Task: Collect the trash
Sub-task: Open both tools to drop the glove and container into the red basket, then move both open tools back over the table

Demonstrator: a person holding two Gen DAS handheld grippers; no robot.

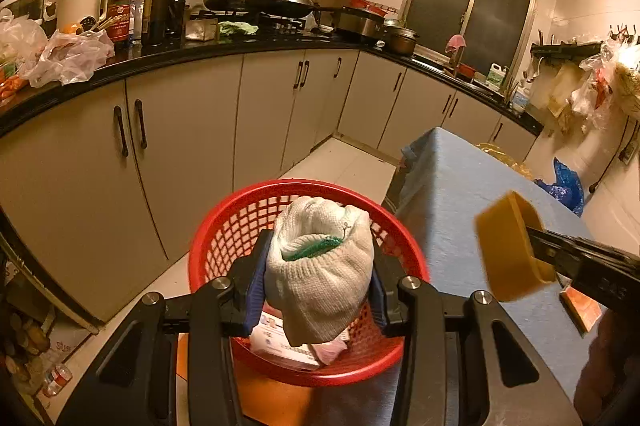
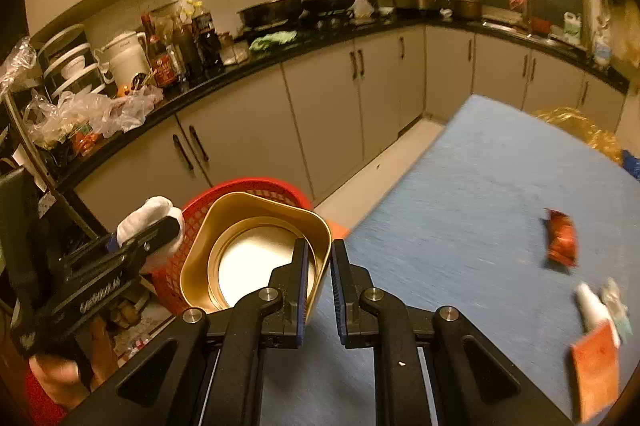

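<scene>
While left view hides them, right shows wrappers (image 2: pixel 561 241).

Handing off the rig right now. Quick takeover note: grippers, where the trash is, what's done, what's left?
Left gripper: shut on a white knit glove, held over the red basket.
Right gripper: shut on the wall of a gold tin, open and empty, beside the basket.
Done: a printed box and a pink scrap already lie in the basket.
Left: drop glove and tin; then the red wrapper, white tube and orange packet on the blue table.
</scene>
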